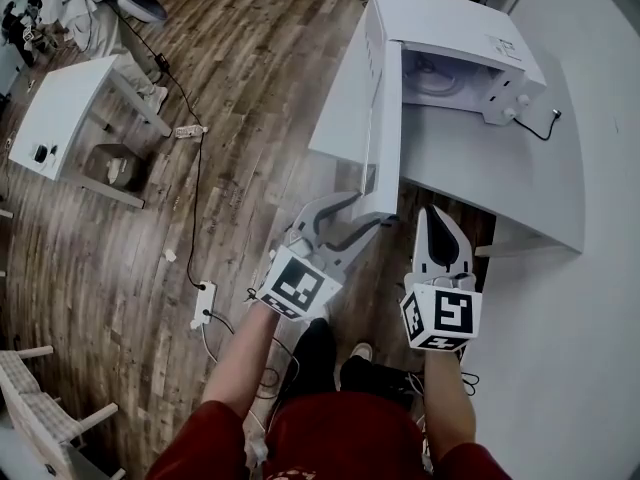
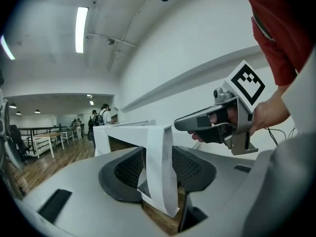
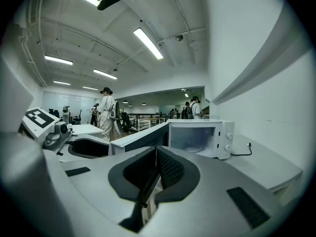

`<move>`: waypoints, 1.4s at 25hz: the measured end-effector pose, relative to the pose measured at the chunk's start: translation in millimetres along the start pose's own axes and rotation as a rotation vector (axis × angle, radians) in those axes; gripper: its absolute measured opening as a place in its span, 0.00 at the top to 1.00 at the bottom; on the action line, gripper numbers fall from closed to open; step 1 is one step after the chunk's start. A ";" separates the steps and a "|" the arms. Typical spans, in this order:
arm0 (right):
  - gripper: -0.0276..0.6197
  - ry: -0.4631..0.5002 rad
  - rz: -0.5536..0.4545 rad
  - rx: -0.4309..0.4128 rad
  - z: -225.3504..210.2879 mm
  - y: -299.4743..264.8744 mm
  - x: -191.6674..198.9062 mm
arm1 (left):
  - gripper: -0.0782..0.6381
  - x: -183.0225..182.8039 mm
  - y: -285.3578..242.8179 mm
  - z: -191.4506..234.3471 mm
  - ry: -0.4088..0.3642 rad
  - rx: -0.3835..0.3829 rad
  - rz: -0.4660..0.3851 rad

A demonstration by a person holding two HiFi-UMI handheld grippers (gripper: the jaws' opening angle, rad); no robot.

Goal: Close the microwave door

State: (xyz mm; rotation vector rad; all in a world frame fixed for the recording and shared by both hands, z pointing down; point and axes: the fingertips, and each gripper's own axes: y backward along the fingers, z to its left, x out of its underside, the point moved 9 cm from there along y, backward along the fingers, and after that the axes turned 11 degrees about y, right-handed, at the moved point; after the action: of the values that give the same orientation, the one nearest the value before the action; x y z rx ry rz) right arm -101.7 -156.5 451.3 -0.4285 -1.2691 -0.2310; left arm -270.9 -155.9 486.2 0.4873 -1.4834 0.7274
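Note:
A white microwave [image 1: 455, 68] stands on a white table [image 1: 500, 178] with its door [image 1: 380, 118] swung wide open toward me. In the head view my left gripper [image 1: 350, 218] sits at the door's free end. The left gripper view shows that door edge [image 2: 160, 177] standing between the jaws of the left gripper [image 2: 158, 154], which are open, with gaps beside the pads. My right gripper [image 1: 437, 218] hovers just right of the door end, over the table's front edge, shut and empty. In the right gripper view the right gripper [image 3: 157, 154] points at the microwave [image 3: 200, 137].
The table's front edge and corner lie under both grippers. On the wooden floor to the left are a power strip [image 1: 203, 303] with cables, a white desk [image 1: 60, 108] and a chair [image 1: 40, 408]. A person [image 1: 75, 3] stands at the far left.

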 end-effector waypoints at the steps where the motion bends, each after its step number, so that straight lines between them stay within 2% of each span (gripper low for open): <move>1: 0.91 0.000 0.005 0.004 0.2 -1.8 1.3 | 0.64 1.5 -1.5 2.5 0.003 0.012 -0.001; 10: 0.91 0.000 0.031 0.057 -8.4 -8.2 7.8 | 0.66 6.7 -18.2 10.8 0.005 0.157 0.010; 18: 0.91 -0.010 0.058 0.154 -24.9 3.7 10.7 | 0.67 4.5 -36.1 6.1 0.020 0.249 0.018; 28: 0.91 -0.015 0.070 0.292 -52.2 37.8 17.4 | 0.68 4.4 -70.9 -16.3 0.041 0.256 0.006; 32: 0.91 -0.031 0.058 0.331 -70.3 51.1 20.7 | 0.68 2.0 -87.0 -31.5 0.037 0.219 0.003; 35: 0.91 -0.039 0.038 0.330 -85.2 54.5 21.6 | 0.68 0.4 -98.3 -42.0 0.043 0.175 0.004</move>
State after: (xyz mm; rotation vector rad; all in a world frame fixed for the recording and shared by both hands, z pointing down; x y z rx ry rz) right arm 0.4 -143.1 442.2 -0.1740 -1.3075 0.0211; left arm -172.4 -195.6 498.0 0.5979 -1.3874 0.8700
